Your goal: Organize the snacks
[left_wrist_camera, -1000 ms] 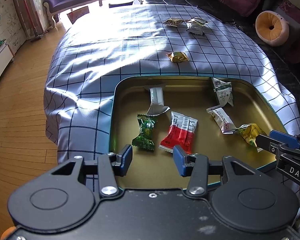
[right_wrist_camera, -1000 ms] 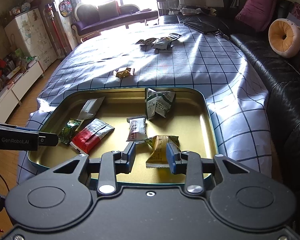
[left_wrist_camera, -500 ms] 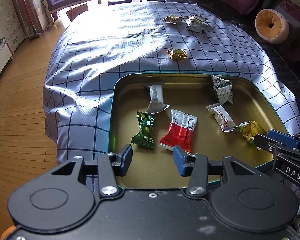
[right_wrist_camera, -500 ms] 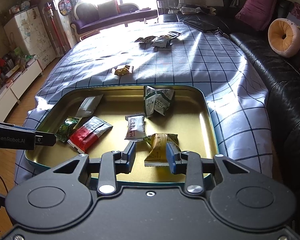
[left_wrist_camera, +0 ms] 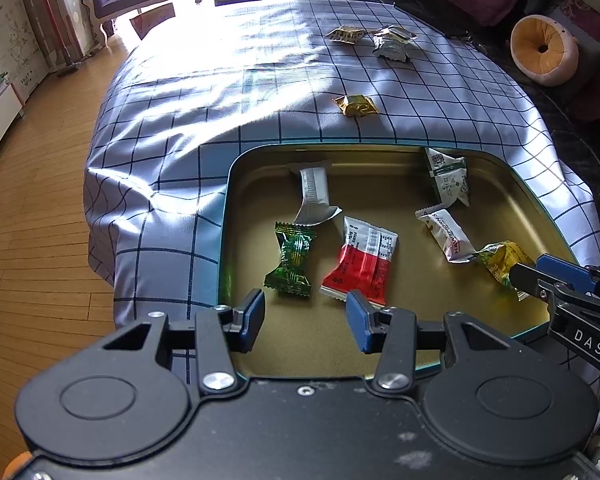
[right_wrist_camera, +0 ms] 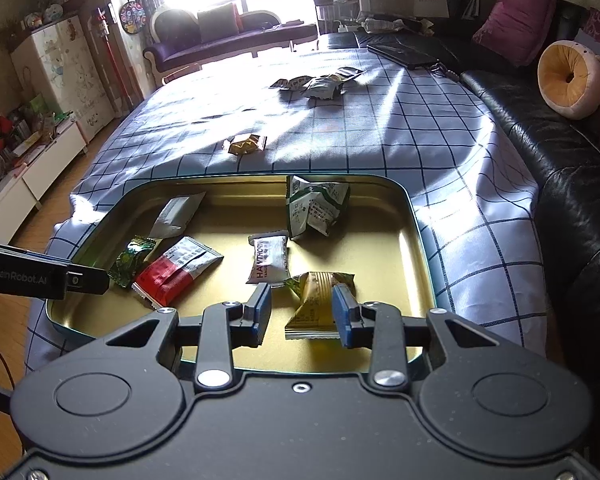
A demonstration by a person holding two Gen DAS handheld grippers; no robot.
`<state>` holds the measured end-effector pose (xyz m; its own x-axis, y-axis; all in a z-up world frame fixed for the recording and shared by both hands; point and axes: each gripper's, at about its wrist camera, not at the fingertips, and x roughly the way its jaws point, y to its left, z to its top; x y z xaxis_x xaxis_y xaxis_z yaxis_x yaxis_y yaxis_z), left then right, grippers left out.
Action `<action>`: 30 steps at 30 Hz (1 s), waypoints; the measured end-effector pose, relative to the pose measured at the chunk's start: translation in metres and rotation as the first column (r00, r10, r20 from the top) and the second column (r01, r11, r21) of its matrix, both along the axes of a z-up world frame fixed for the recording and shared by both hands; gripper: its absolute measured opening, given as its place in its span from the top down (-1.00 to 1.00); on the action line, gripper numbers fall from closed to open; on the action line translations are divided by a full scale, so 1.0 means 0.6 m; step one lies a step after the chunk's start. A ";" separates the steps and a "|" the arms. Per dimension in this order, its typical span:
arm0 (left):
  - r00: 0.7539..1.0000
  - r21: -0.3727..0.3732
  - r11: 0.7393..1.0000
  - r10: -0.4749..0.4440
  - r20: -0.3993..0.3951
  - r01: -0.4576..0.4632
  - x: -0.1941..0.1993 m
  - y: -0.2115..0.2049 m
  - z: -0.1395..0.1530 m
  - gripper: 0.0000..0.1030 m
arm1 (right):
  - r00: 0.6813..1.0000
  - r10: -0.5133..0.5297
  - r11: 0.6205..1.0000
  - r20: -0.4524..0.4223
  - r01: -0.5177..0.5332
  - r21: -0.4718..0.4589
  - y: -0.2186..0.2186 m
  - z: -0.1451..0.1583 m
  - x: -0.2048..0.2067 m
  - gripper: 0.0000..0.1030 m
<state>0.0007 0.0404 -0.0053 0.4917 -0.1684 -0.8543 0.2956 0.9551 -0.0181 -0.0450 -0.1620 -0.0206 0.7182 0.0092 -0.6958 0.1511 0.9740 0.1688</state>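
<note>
Snacks (left_wrist_camera: 360, 264) in crinkled wrappers fill gold tray (left_wrist_camera: 380, 336).

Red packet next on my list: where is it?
Inside the gold tray, the red packet lies between the green candy and the Hawthorn packet.

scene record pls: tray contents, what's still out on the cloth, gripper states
tray: gold tray on checked cloth
in tray: green candy; red-white packet; silver sachet; Hawthorn packet; green-white pouch; yellow snack
on cloth: gold wrapper just beyond the tray; small pile at the far end
left gripper: open, empty, over the tray's near edge
right gripper: open, fingers either side of the yellow snack, no grip visible
</note>
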 end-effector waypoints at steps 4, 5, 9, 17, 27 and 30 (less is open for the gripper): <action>1.000 -0.011 1.000 -0.002 -0.009 0.002 0.005 0.003 0.001 0.09 | 1.000 -0.004 1.000 -0.008 0.004 0.012 -0.006 -0.005 0.004 0.16; 1.000 -0.014 1.000 -0.003 -0.011 0.002 0.006 0.003 0.002 0.09 | 1.000 -0.004 1.000 -0.011 0.004 0.018 -0.007 -0.005 0.004 0.16; 1.000 -0.027 1.000 -0.008 -0.017 0.007 0.007 0.006 0.005 0.10 | 1.000 -0.014 0.999 -0.014 0.015 0.051 -0.017 -0.007 0.007 0.16; 1.000 -0.041 0.999 -0.010 -0.013 0.009 0.007 0.010 0.015 0.10 | 0.998 -0.042 0.993 -0.036 0.046 0.107 -0.036 -0.010 0.013 0.16; 0.999 -0.058 0.998 -0.035 0.008 0.035 0.006 0.011 0.026 0.11 | 0.998 -0.045 0.990 -0.036 0.050 0.134 -0.044 -0.010 0.016 0.15; 0.998 -0.039 0.998 -0.045 0.046 0.047 0.003 0.008 0.030 0.11 | 0.999 -0.040 0.992 -0.009 0.041 0.116 -0.041 -0.005 0.014 0.15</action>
<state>0.0024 0.0449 0.0129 0.5207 -0.2251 -0.8236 0.3404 0.9394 -0.0416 -0.0365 -0.1867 -0.0237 0.7152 0.0610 -0.6962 0.1912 0.9411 0.2789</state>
